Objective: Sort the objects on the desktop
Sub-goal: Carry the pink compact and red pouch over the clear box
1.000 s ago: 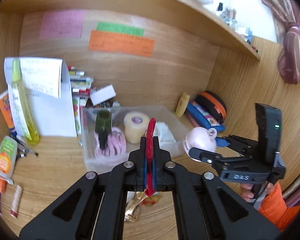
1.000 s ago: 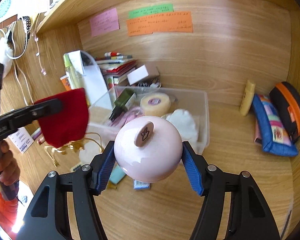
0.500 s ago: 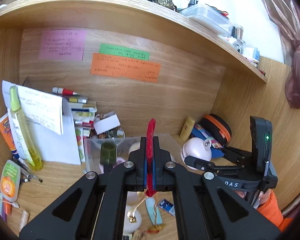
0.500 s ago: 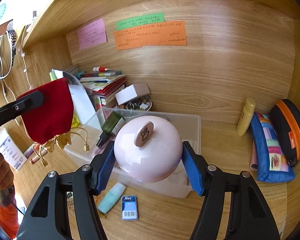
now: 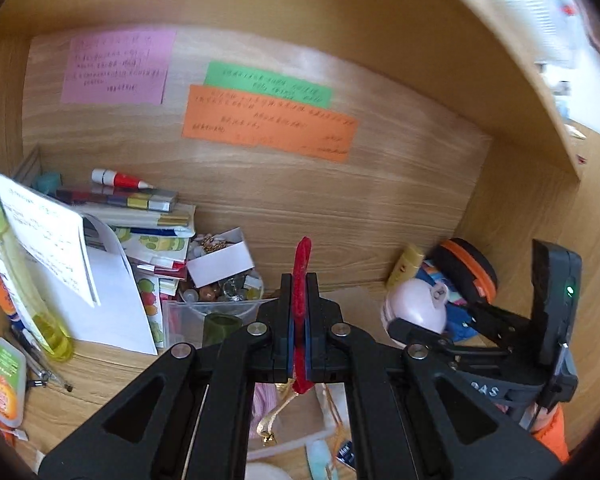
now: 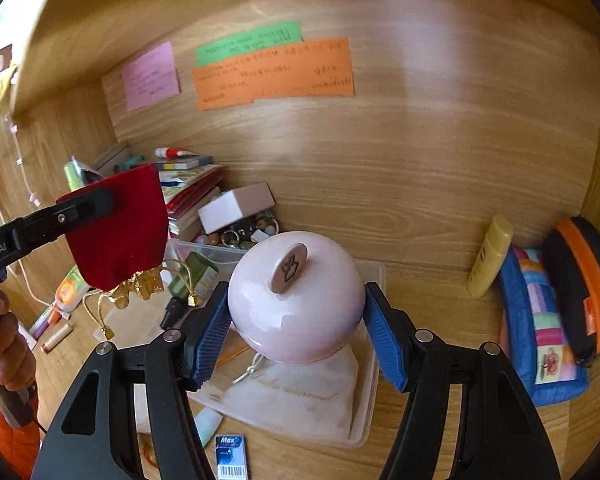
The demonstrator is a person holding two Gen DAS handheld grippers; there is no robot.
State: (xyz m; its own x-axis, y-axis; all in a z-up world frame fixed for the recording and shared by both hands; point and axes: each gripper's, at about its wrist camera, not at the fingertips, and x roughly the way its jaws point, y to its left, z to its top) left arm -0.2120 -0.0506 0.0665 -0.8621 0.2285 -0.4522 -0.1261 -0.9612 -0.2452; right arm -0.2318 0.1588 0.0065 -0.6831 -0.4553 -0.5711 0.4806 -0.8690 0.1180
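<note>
Left gripper (image 5: 299, 344), left wrist view: jaws clamped on 1 red velvet pouch (image 5: 301, 276), held edge-on above the clear bin (image 5: 180, 316); gold cords dangle below. Right gripper (image 6: 296, 336), right wrist view: pads pressed on 1 pink round jar (image 6: 296, 300), aloft over the bin's white bag (image 6: 300, 396). Step judged: both items carried, unplaced. Next: choose destinations, lower, release.

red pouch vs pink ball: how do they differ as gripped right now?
The red pouch is soft, flat velvet pinched by fully shut jaws of the left gripper; the pink ball is rigid, glossy and round, spreading the right gripper wide. The pouch dangles gold cords; the ball has a small knob. Both are held above the clear bin.
</note>
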